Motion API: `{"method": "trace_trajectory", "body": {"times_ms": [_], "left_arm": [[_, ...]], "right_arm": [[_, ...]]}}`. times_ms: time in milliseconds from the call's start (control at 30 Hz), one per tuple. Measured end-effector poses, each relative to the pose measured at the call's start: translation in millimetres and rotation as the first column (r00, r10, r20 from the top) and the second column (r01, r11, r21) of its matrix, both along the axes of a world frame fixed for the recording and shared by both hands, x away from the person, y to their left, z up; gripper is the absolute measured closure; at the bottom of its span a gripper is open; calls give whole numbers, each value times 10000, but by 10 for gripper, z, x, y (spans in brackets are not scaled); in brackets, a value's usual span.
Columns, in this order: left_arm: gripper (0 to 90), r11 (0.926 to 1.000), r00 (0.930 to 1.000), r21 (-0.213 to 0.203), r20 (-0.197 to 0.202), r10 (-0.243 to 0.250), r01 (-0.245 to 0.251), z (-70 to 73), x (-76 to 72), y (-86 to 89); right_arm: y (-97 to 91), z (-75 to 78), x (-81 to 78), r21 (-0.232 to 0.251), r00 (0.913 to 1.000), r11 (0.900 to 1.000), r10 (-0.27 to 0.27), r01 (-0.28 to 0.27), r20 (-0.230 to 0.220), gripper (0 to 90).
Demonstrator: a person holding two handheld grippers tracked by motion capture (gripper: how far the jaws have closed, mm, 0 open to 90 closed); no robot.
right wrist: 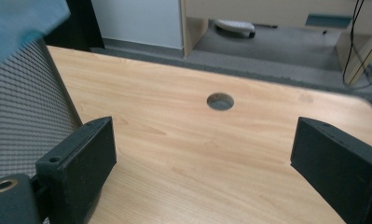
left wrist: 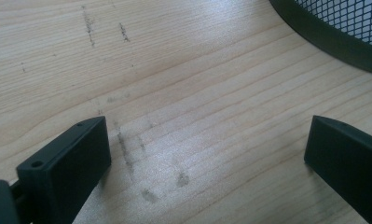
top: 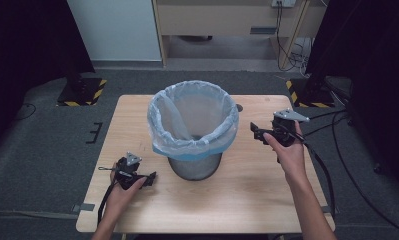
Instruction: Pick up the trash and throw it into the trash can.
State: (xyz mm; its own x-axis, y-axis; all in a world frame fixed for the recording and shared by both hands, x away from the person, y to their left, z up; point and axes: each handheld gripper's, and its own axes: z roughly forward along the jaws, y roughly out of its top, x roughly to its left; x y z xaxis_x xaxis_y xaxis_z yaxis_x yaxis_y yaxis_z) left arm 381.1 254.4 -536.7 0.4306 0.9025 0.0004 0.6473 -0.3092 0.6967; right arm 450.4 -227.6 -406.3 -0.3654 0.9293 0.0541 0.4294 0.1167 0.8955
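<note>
The mesh wastebasket (top: pixel 194 167) stands upright near the middle of the wooden table (top: pixel 247 195), a little toward the far edge, with a pale blue bin liner (top: pixel 192 117) folded over its rim. The right gripper (top: pixel 257 134) hangs raised just beside the liner's right side, at about rim height, jaws apart and pointing at it; in the right gripper view the mesh wall (right wrist: pixel 20 116) sits hard by one jaw. The left gripper (top: pixel 151 177) lies low near the front left corner, jaws apart and empty, aimed at the basket's base (left wrist: pixel 323 32). The right looks nearer the liner's edge, so it is probably the one to take the rim.
</note>
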Motion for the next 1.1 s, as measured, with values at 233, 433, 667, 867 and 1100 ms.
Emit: {"method": "trace_trajectory", "body": {"times_ms": [233, 433, 667, 867, 1100], "left_arm": [[0, 10000, 10000, 1, -1, 1, -1, 0, 0, 0], [0, 10000, 10000, 1, 0, 1, -1, 0, 0, 0], [0, 10000, 10000, 2, -3, 0, 0, 0, 0, 0], [0, 10000, 10000, 1, 0, 0, 0, 0, 1, 0], [0, 10000, 10000, 2, 0, 0, 0, 0, 0, 0]], "right_arm": [[19, -334, 79, 76, 9977, 10000, -21, 26, -678, 77], [35, -611, 107, 298, 9940, 9995, -60, 93, -1093, 92], [28, -921, 176, -308, 9832, 9992, -319, 268, -1799, 87], [78, -1134, 240, -839, 9734, 9961, -452, 269, -2248, 93], [106, -1253, 303, -1050, 9639, 9935, -700, 442, -2570, 91]]}}
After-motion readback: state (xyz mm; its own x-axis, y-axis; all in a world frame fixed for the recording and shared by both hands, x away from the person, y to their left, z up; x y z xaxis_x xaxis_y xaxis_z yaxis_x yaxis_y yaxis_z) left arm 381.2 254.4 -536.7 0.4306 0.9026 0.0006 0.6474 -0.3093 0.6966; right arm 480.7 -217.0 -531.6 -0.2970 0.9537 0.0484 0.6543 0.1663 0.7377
